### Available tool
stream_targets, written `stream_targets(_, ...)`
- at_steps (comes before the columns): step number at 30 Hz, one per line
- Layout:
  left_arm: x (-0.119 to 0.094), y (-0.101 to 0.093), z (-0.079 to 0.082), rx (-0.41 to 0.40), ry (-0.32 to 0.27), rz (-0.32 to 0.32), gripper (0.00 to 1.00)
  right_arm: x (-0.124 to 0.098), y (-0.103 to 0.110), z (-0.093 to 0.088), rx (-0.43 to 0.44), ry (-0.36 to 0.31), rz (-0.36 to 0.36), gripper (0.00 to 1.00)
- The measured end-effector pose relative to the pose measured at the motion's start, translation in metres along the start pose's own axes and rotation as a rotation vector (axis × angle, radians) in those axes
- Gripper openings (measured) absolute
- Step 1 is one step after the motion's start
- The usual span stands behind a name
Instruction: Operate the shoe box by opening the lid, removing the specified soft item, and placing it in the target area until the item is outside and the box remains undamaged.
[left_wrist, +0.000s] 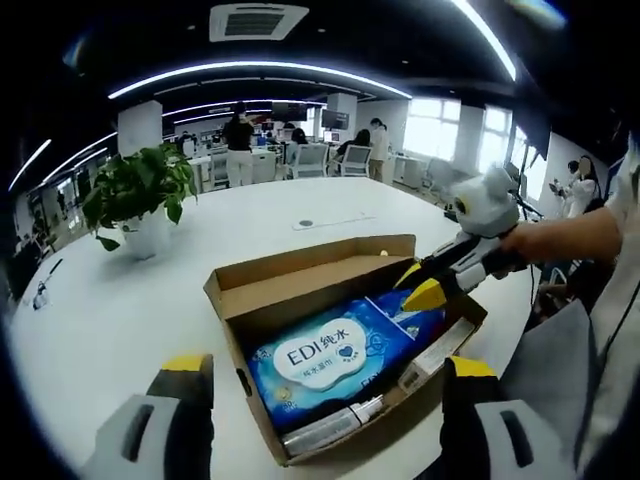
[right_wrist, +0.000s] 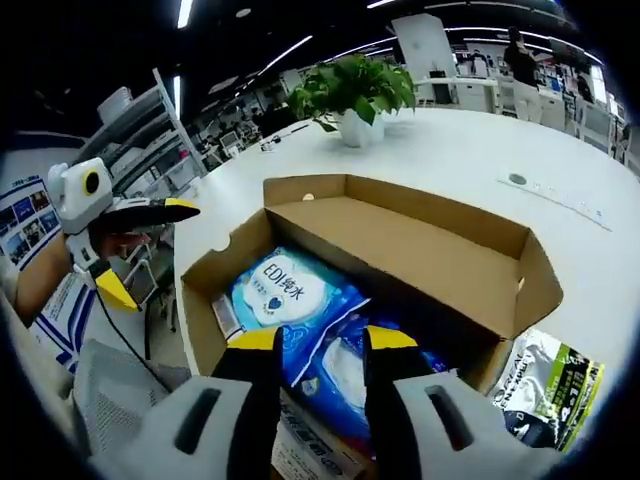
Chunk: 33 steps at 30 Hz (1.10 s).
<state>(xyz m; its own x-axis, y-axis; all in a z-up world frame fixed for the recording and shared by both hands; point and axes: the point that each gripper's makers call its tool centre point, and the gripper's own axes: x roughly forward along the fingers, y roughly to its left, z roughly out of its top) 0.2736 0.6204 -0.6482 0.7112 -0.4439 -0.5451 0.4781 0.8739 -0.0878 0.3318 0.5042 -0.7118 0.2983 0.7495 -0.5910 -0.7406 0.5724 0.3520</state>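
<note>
An open cardboard shoe box (left_wrist: 300, 275) (right_wrist: 420, 250) lies on a white round table, its lid folded back. Inside lies a blue soft pack of wet wipes (left_wrist: 335, 360) (right_wrist: 285, 290) with a white label. My right gripper (right_wrist: 322, 345) reaches into the box, its jaws drawn in on the pack's crumpled end. In the left gripper view that gripper (left_wrist: 418, 285) comes in from the right, with a hand behind it. My left gripper (left_wrist: 325, 380) hangs wide open over the box's near edge, holding nothing. The right gripper view has it at the left (right_wrist: 145, 250).
A potted plant (left_wrist: 140, 195) (right_wrist: 355, 95) stands on the table beyond the box. A white and green packet (right_wrist: 550, 390) lies beside the box. A silvery tube (left_wrist: 325, 430) lies along the box wall. Office desks, chairs and people are in the background.
</note>
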Motion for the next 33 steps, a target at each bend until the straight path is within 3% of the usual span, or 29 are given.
stream_targets(11,-0.001,0.0,-0.007,-0.027,-0.001,0.003,0.94,0.027,0.0,-0.006,0.046,0.042,0.009,0.24)
stream_targets(20,-0.004,0.001,-0.014,-0.055,-0.004,0.016,0.93,0.038,0.0,0.0,0.038,0.047,-0.014,0.22)
stream_targets(23,-0.004,0.001,-0.015,-0.057,-0.002,0.017,0.93,0.042,-0.003,-0.002,0.039,0.053,-0.029,0.17)
stream_targets(25,-0.004,0.001,-0.016,-0.059,0.001,0.016,0.92,0.043,-0.007,-0.006,0.028,0.071,-0.048,0.06)
stream_targets(33,-0.001,0.001,-0.017,-0.049,0.016,0.015,0.9,0.037,-0.004,-0.003,0.045,0.046,-0.058,0.01)
